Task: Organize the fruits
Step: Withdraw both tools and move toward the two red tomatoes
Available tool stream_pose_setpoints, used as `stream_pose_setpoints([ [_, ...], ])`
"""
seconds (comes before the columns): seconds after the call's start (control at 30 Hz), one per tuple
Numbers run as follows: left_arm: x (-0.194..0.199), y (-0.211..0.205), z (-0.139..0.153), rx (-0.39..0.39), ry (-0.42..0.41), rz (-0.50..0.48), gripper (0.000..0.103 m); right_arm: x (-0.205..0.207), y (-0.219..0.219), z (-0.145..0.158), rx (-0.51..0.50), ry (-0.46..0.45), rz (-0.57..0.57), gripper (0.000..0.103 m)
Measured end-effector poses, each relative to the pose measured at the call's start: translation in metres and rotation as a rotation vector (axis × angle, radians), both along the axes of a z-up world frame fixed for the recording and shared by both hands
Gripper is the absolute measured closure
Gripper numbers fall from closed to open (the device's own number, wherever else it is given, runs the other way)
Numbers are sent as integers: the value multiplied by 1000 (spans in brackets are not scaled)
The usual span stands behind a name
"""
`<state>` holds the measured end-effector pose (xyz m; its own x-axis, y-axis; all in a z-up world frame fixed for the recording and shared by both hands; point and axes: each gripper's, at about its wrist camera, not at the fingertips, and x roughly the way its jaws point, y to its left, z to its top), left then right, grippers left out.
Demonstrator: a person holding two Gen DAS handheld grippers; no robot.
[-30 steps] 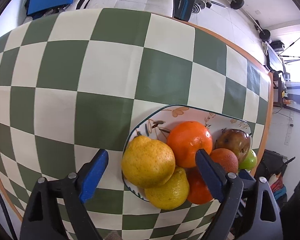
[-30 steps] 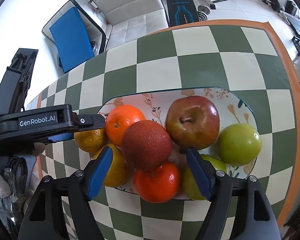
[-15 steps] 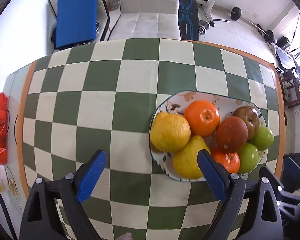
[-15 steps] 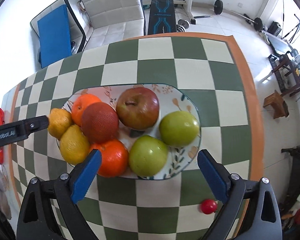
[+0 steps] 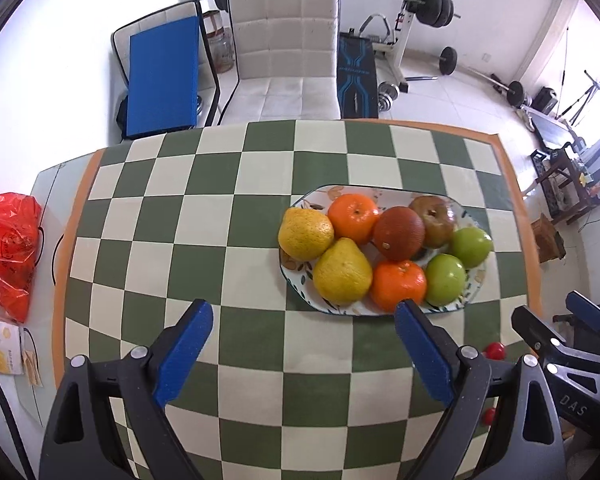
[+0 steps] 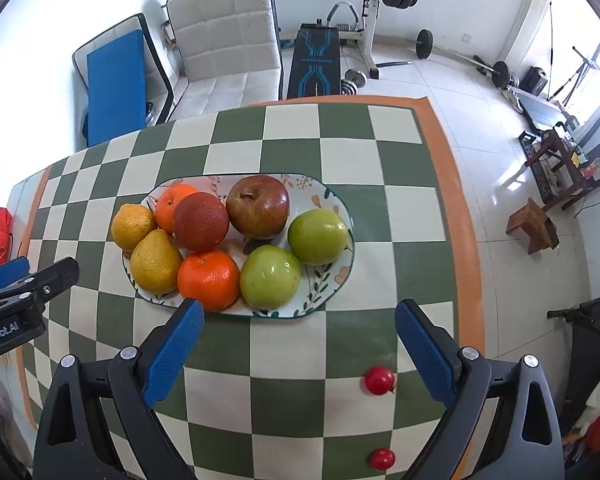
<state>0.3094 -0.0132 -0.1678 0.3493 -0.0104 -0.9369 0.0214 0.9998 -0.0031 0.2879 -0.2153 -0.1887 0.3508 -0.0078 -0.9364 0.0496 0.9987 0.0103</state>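
Right now I have both hand-held grippers hovering above a green-and-cream checkered tablecloth (image 6: 292, 148), pointing steeply down, and the landmark for everything is the oval floral plate (image 6: 332, 284). On the plate sit two yellow pears (image 6: 156, 262), two oranges (image 6: 208, 280), a dark red-brown citrus (image 6: 201, 221), a red apple (image 6: 258, 206) and two green apples (image 6: 270, 277), packed touching one another. The plate's long axis runs side to side across both views. My left gripper (image 5: 304, 344) has its blue pads wide apart with nothing between them; the plate lies ahead of it and off to its right. My right gripper (image 6: 300, 344) has just been opening its jaws and now also stands wide apart and empty, with the plate directly ahead and slightly to its left. Two small red fruits, likely cherry tomatoes (image 6: 379, 380), lie loose on the cloth on the near side of the plate, toward its right end, well apart from it. The nearer one sits just inside the right gripper's right finger. I judge these as the pieces not yet gathered, and the right gripper is clearly the closer one: in the left view they show only near the right edge, beyond its right finger.
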Motion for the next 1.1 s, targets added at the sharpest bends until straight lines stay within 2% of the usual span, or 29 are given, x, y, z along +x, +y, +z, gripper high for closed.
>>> stream_pose_setpoints([
  [0.27, -40, -3, 42, -27, -77, -17, 10, -43, -6, 44, 6, -71, -2, 5],
  [0.6, -88, -4, 97, -20, -186, -38, 10, -102, 5, 110, 19, -177, 28, 5],
  [1.1, -141, -11, 140, -47, -250, -64, 10, -172, 7, 182, 60, -271, 29, 5],
])
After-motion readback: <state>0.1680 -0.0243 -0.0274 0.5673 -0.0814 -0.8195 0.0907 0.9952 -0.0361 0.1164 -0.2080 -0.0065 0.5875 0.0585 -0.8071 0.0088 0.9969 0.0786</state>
